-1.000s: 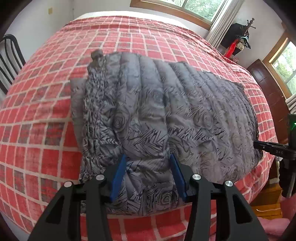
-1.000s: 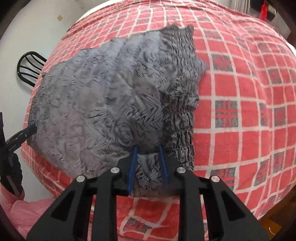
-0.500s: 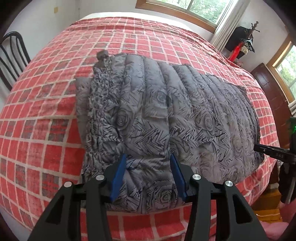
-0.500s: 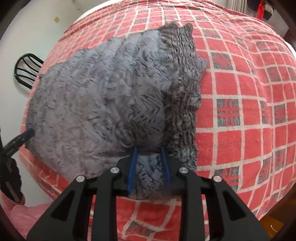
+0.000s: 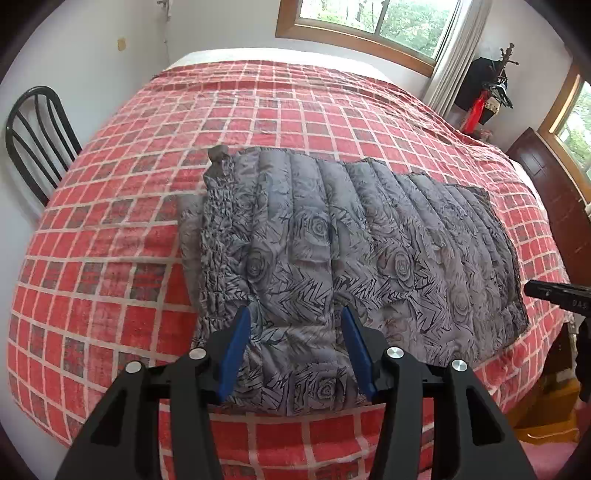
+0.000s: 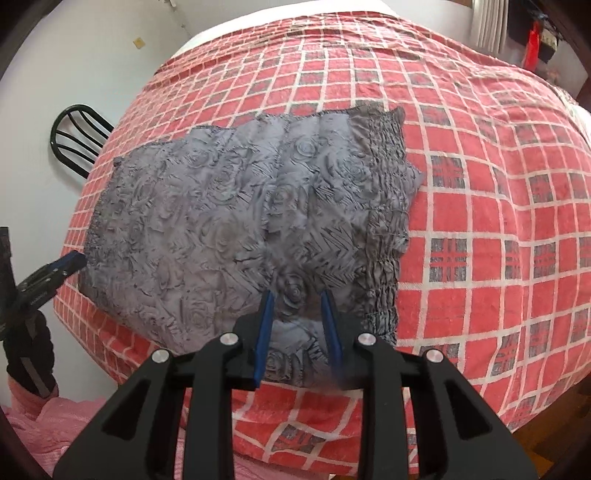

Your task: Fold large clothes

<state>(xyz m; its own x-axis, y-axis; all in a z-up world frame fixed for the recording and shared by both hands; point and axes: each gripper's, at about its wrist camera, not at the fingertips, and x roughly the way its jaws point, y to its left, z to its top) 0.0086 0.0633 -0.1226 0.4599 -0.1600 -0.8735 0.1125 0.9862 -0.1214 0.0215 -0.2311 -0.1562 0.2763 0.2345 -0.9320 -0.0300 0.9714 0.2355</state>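
A grey quilted jacket (image 5: 351, 254) with a rose and zigzag print lies folded flat on the red checked bedspread (image 5: 110, 229); it also shows in the right wrist view (image 6: 240, 229). My left gripper (image 5: 295, 350) is open, above the jacket's near edge at its left end. My right gripper (image 6: 297, 326) is open, jaws closer together, above the near edge at the jacket's right end, beside the gathered hem (image 6: 384, 258). Neither holds fabric. The right gripper's tip (image 5: 554, 297) shows at the right of the left wrist view, the left gripper's tip (image 6: 62, 267) at the left of the right wrist view.
A black metal chair (image 5: 33, 136) stands by the wall left of the bed. A dark wooden cabinet (image 5: 550, 192) stands at the right, with windows (image 5: 369, 22) behind the bed. Pink cloth (image 6: 55, 424) lies below the bed's near edge.
Both grippers have pulled back and up from the jacket, so more of the bed shows. The right gripper's jaws have opened somewhat wider. The jacket lies still.
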